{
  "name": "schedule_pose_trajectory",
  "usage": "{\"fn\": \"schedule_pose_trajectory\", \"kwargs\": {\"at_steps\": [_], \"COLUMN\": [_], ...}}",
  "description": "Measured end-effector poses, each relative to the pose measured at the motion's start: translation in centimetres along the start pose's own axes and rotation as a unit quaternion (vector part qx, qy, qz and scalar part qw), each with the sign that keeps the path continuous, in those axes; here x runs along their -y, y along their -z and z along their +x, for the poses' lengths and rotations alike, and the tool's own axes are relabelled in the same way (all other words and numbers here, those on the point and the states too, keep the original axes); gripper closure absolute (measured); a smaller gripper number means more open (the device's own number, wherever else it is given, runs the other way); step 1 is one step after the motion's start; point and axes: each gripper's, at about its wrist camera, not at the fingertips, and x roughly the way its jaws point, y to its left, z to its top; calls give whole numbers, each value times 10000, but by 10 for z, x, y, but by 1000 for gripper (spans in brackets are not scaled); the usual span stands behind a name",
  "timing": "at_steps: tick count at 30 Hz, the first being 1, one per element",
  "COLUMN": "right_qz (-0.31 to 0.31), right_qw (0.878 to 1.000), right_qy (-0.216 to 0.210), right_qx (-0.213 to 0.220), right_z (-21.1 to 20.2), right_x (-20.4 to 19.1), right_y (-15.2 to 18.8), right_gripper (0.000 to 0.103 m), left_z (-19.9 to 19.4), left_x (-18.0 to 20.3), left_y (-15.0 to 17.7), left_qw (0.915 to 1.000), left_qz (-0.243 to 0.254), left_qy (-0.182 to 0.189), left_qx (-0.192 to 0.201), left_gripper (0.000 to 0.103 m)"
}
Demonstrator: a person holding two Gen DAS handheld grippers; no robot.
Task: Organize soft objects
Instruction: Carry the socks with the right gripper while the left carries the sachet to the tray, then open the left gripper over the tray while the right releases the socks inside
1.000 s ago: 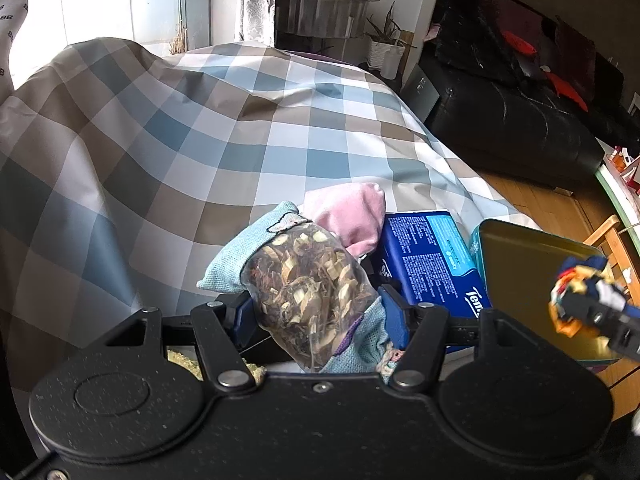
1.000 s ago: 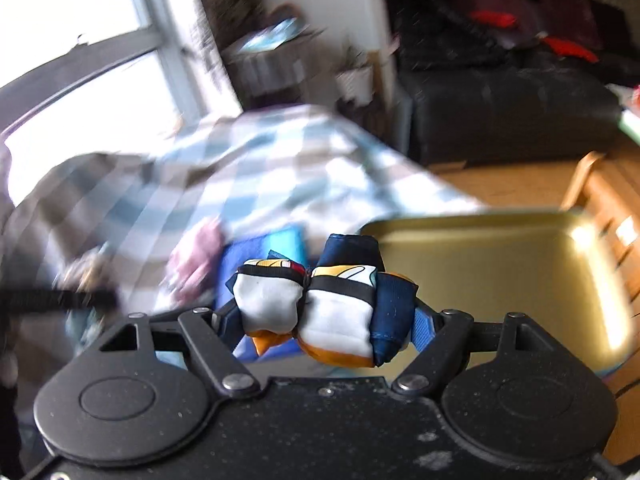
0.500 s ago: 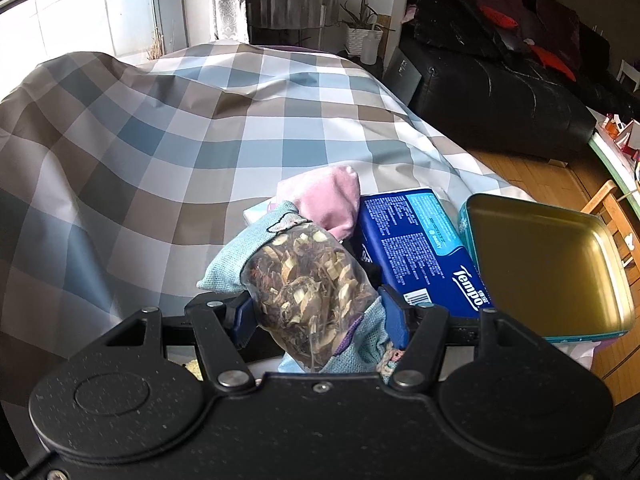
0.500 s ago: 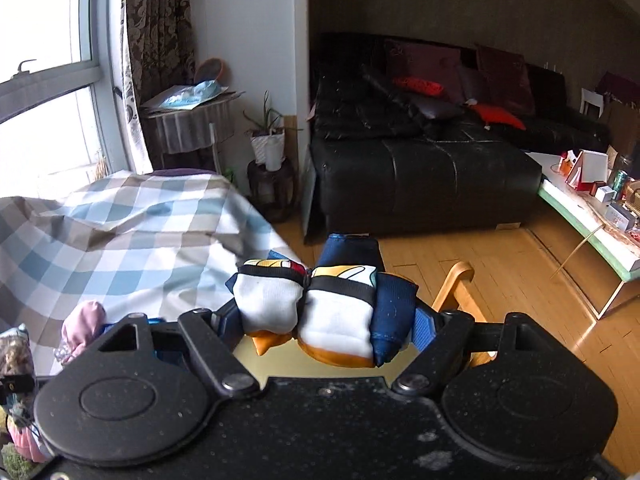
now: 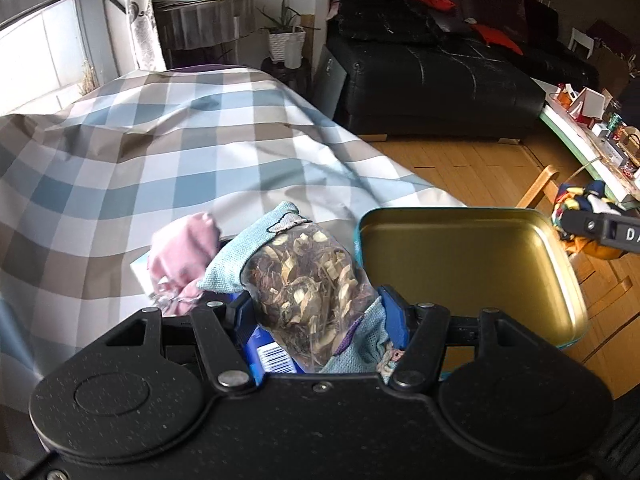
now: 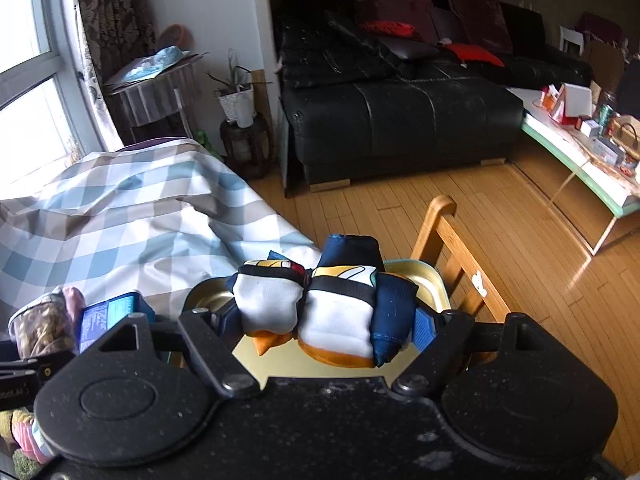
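Left tongs (image 5: 316, 312) were clamped on a sachet (image 5: 304, 292) beside the open tin (image 5: 568, 280); right tongs (image 6: 324, 316) gripped a beanbag (image 6: 320, 312) above it, both apparently poised to drop in.

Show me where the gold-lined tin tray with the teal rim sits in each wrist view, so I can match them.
Left wrist: the gold-lined tin tray with the teal rim fills the right centre, just right of the clear pouch of dried petals.
Right wrist: only parts show at lower centre, behind the navy, white and orange cloth bundle.
Shared landmark: the black leather sofa.
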Motion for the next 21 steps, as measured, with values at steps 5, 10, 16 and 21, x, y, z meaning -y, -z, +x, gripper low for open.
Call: {"fn": "schedule_pose_trajectory", "kwargs": {"at_steps": [5, 10, 16, 21], "right_qz": [320, 613, 704, 721], "right_qw": [9993, 9972, 9960, 9957], "right_qy": [120, 150, 215, 230], "right_qx": [-157, -403, -515, -543], "right_z": [6, 16, 22, 25], "right_x": [13, 24, 23, 18], "right_y": [0, 0, 2, 2], "right_gripper": [24, 24, 24, 24], "left_z": [9, 29, 48, 55], "left_x": [35, 56, 66, 66], "left_y": [-15, -13, -6, -2], "left_qw": [9993, 9978, 9959, 9956], "left_qz": [210, 528, 663, 593], "left_qy": [283, 390, 506, 566], "left_qx": [82, -102, -336, -448], "left_gripper": [45, 45, 45, 45]}}
